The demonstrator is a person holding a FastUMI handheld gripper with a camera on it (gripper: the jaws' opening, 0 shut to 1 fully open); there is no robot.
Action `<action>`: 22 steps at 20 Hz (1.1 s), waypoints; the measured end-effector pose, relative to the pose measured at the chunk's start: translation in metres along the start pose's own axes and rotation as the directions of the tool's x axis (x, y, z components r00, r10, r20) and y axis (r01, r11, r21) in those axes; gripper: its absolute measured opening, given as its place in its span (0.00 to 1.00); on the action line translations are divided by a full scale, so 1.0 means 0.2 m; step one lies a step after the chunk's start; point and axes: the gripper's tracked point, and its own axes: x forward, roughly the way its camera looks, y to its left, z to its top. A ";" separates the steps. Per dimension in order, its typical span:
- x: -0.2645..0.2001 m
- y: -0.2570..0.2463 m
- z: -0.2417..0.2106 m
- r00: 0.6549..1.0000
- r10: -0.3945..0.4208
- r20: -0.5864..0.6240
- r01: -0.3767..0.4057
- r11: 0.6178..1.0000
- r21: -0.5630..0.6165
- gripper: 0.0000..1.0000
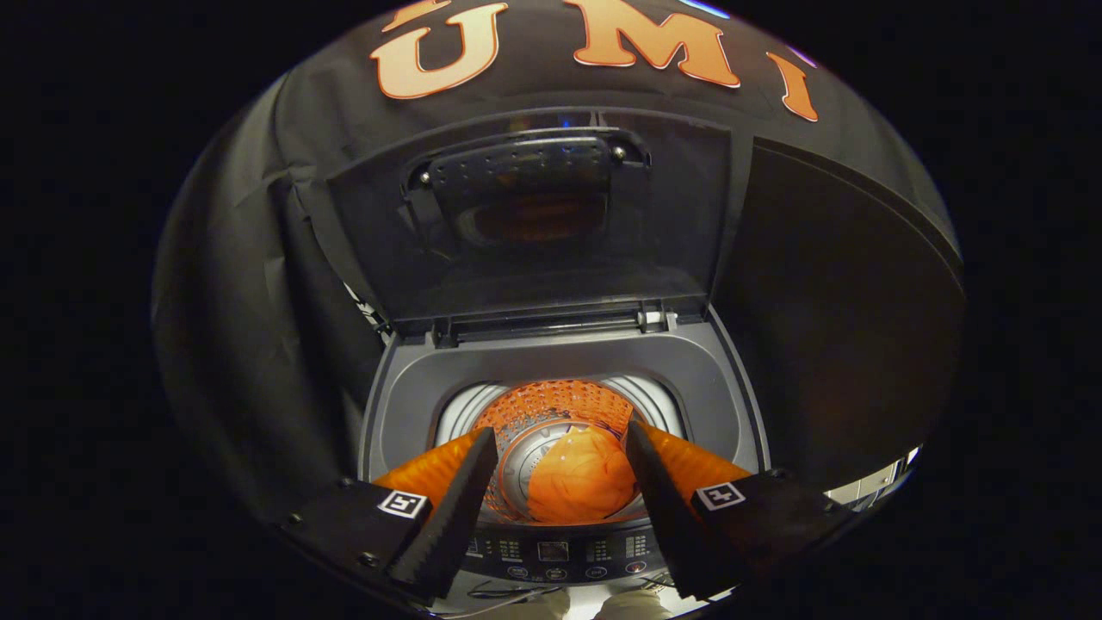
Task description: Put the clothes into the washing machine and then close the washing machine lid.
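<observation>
Clothes [581, 486], a bunched orange garment, lie at the bottom of the washing machine's drum [551, 409], seen between the two spread fingers of the gripper [560, 465], which hovers above the opening and holds nothing. The jaws stand wide apart, with the bundle well below them and apart from both fingers. The lid [525, 224] stands raised, upright at the rear edge of the washing machine [405, 387], hinged there along the back of the top deck, its long axis running side to side and its inner face turned toward the gripper. The control panel [560, 551] runs along the front edge, just below the fingers. With the load apparently in, the step in hand looks to be closing the lid: that calls for lifting clear of the drum's rim, reaching the lid's free upper edge and drawing it forward and down evenly, so it swings on its hinge rather than slamming. The garment is a crumpled lump, with no clear long axis.
</observation>
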 end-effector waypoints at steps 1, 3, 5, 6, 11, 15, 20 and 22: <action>-0.05 0.02 0.03 1.000 0.006 0.026 -0.006 1.000 -0.001 0.98; -0.15 0.07 0.16 0.993 0.030 0.111 -0.029 1.000 -0.006 0.98; -0.28 0.12 0.32 0.978 0.050 0.201 -0.047 0.999 -0.020 0.98; -0.34 0.16 0.40 0.969 0.064 0.237 -0.060 0.998 -0.024 0.98; -0.61 0.26 0.71 0.914 0.118 0.388 -0.116 0.993 -0.029 0.98; -0.80 0.29 0.96 0.851 0.129 0.509 -0.116 0.992 -0.058 0.98; -0.95 0.27 1.32 0.798 0.136 0.587 -0.109 0.991 -0.082 0.98; -0.97 0.25 1.46 0.784 0.120 0.609 -0.078 0.992 -0.095 0.98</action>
